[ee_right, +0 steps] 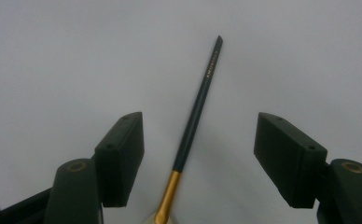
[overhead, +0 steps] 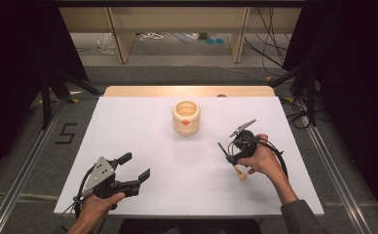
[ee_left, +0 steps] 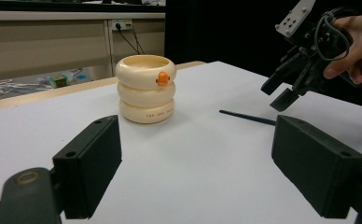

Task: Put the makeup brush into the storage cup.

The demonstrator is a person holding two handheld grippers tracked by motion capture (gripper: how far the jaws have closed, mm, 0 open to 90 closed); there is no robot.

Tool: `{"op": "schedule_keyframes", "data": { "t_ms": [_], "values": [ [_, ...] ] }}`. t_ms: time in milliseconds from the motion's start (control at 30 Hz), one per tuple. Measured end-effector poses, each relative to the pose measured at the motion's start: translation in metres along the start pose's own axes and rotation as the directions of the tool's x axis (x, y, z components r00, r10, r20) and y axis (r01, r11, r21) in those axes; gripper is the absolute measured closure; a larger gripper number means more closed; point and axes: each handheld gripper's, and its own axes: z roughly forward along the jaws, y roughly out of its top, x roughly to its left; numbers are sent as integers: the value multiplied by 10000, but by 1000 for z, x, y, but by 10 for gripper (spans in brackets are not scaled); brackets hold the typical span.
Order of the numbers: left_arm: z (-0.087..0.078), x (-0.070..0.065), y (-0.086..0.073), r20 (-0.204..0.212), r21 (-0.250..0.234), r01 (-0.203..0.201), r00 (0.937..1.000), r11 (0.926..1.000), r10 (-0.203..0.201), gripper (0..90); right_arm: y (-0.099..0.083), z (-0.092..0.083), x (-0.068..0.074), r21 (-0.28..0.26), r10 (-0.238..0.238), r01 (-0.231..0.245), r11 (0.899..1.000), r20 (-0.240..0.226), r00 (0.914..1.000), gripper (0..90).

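A slim brush [ee_right: 195, 112] with a dark handle, a gold ferrule and a pale head [overhead: 240, 174] lies flat on the white table [overhead: 143, 131] at the right. My right gripper [overhead: 233, 157] hangs over it, pointing down. In the right gripper view its jaws stand apart on either side of the handle without touching it. My left gripper [overhead: 137, 165] rests low at the near left, open and holding nothing. A cream ringed cup [overhead: 186, 118] with an orange mark stands upright at the far middle. From the left gripper view, the cup [ee_left: 145, 88], brush handle [ee_left: 247, 117] and right gripper [ee_left: 276, 94] show.
The table's wooden far edge [overhead: 187, 91] lies just behind the cup. Metal rails [overhead: 21, 170] run along the floor on both sides. Dark stand legs [overhead: 46, 102] rise at the far left and right corners.
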Motion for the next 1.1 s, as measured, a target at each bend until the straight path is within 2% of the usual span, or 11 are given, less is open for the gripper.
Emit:
{"op": "schedule_keyframes", "data": {
  "t_ms": [333, 733, 900, 1100],
  "values": [
    [0, 0, 0, 0, -1, 12, 10000, 10000, -12, 157, 3, 6, -3, 399, 253, -241, 9989, -294, 9992, 395],
    [0, 0, 0, -15, 4, 16, 10000, 10000, -16, 157, 14, 11, -3, 802, 310, -284, 9964, -315, 9990, 407],
    [0, 0, 0, -14, -15, 14, 10000, 10000, -14, 157, 16, 18, -6, 1163, 398, -357, 9926, -329, 9987, 421],
    [0, 0, 0, -6, -12, 26, 10000, 10000, -26, 157, 17, 21, -6, 1223, 408, -355, 9919, -409, 9983, 454]
  ]
}}
